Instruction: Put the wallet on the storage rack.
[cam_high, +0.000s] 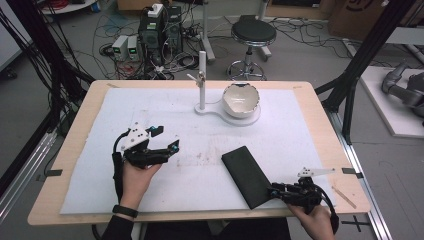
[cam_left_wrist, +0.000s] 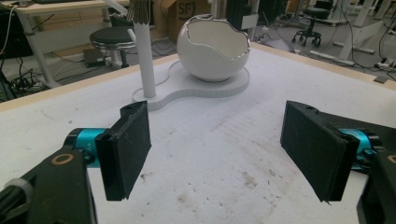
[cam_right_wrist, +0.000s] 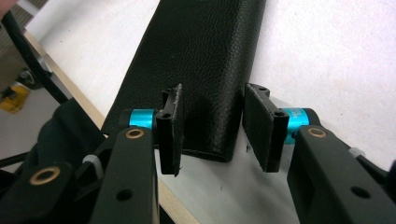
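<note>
At the near right edge of the table (cam_high: 320, 100), the right gripper (cam_high: 274, 190) lies low over the white mat (cam_high: 280, 130), its jaws part-way apart and set over the near end of the black case (cam_high: 247, 175). In the right gripper view the case (cam_right_wrist: 201, 56) runs away from the camera, its near corner lying between the two pads (cam_right_wrist: 170, 130); one pad stands over the leather and the other hangs just off its edge, and neither visibly presses on it, so nothing is gripped. The case lies flat on the mat, slanting from the near right toward the middle. To the near left, the left gripper (cam_high: 167, 140) is held above the mat, jaws wide apart and empty; the left gripper view shows bare, stained mat between its pads (cam_left_wrist: 128, 149). Farther back, near the far edge, a white bowl (cam_high: 241, 99) with a jagged rim sits on a white base (cam_high: 220, 112), just beside a white post (cam_high: 202, 80). Beyond the table stands a stool (cam_high: 253, 32).
</note>
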